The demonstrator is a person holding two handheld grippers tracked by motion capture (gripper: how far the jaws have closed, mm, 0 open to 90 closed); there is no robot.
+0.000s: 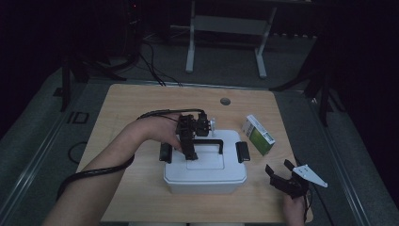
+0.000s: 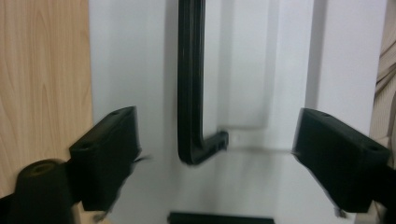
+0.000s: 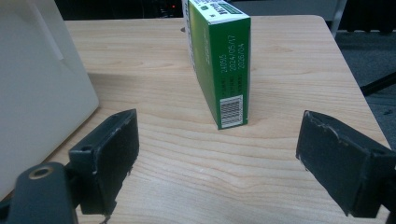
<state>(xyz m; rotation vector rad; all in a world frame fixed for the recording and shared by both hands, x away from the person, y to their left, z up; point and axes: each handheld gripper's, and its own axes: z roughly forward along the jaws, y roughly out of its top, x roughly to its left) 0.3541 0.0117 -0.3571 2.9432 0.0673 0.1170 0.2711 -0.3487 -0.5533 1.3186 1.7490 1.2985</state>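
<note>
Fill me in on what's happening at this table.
A person works at a wooden table with a gripper in each hand. The left gripper hangs open over the lid of a white box, its jaws on either side of the black handle without touching it. The right gripper sits open near the table's right edge, pointed at a green carton standing beside the box.

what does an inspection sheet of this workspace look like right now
surface: wooden table, bare wood around the items
job's things: white lidded box with black handle; green carton upright beside it
clutter: nothing seen
grippers: left gripper open over the handle; right gripper open, facing the carton, apart from it
cables: black cable along the left forearm
surroundings: dark room, white frame legs behind the table
</note>
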